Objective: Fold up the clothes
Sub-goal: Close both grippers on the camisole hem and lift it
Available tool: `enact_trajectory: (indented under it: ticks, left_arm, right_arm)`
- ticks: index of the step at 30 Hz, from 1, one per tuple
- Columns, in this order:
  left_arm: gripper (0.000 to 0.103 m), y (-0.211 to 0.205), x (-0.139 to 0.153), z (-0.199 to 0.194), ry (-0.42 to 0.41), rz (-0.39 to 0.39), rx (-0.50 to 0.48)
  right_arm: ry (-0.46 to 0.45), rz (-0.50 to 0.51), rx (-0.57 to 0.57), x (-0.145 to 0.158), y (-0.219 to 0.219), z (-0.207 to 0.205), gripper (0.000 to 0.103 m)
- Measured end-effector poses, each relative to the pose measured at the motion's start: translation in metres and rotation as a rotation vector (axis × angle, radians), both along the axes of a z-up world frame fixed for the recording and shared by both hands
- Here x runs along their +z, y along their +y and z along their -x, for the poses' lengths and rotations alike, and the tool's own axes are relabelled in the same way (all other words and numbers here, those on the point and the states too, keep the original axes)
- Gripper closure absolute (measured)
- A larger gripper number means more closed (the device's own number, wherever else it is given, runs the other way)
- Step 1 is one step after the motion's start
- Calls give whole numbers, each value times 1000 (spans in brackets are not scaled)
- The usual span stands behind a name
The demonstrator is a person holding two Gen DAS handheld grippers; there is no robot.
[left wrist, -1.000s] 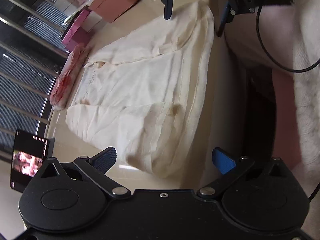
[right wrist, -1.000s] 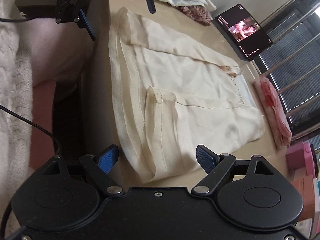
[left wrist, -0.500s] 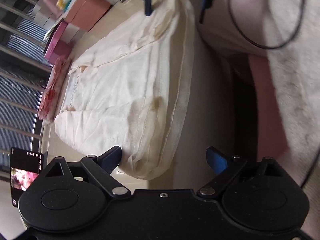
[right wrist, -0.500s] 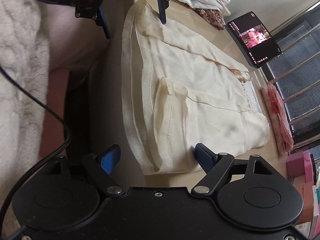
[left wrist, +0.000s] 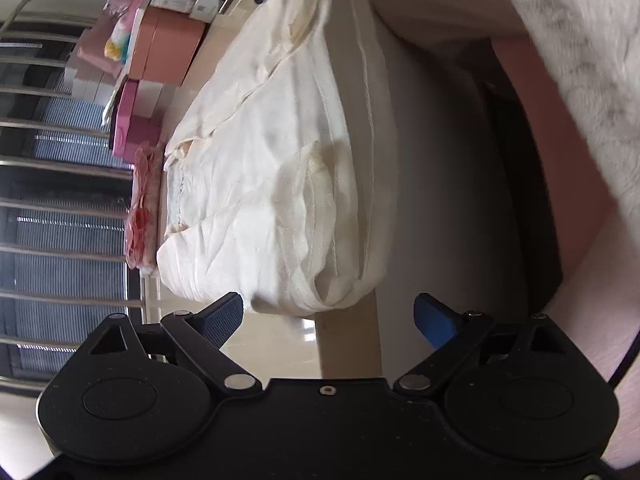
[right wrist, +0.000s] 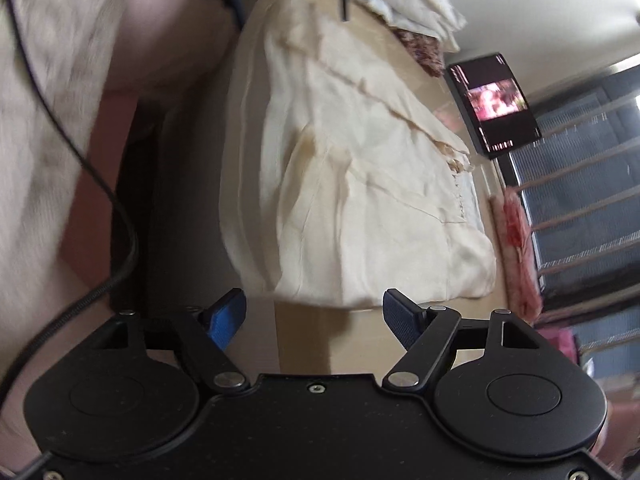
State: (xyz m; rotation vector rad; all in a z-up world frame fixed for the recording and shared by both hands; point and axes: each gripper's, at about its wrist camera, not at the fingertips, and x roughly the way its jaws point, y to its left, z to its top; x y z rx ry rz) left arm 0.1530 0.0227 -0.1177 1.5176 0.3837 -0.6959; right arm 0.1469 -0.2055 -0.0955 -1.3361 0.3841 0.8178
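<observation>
Both grippers have closed in on the near hem of the cream garment lying flat at the table edge, left gripper spread and empty, right gripper spread but narrowing with nothing pinched; risk: pads catch only the top layer, or drag the loose stack off the edge.

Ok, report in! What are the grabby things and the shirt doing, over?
Left tool open, right tool open, jaws just closing a bit, nothing held. Cream garment part-folded on table, near edge hanging off. Nothing blocking.
</observation>
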Motion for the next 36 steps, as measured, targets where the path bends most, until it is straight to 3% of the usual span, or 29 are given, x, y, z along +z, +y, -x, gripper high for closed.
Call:
enact_trajectory:
  ticks: [8,10,11,20,22,25,30,36]
  left_arm:
    - [13,-13,-5,-2,-31,-16,-69]
    - [28,-14,-8,-1,-34,-15,-79]
    - [33,-14,-9,0,-36,-13,-83]
    - [52,-9,-2,20,-34,15,-106]
    - [55,-7,-1,26,-30,7,-119]
    - [61,-7,2,30,-24,8,-129]
    - [78,-9,14,33,0,17,-125]
    - [81,-8,31,41,59,59,-111]
  right_arm:
    - [-155,59,140,-18,7,8,29]
    - [-147,72,165,-21,7,7,41]
    - [-142,74,177,-22,6,8,41]
    - [-168,41,217,-23,0,21,52]
    - [-164,14,227,-15,-1,27,76]
    - [-164,7,235,-5,0,33,95]
    - [-145,12,226,2,2,33,99]
    - [-117,-9,213,20,5,40,101]
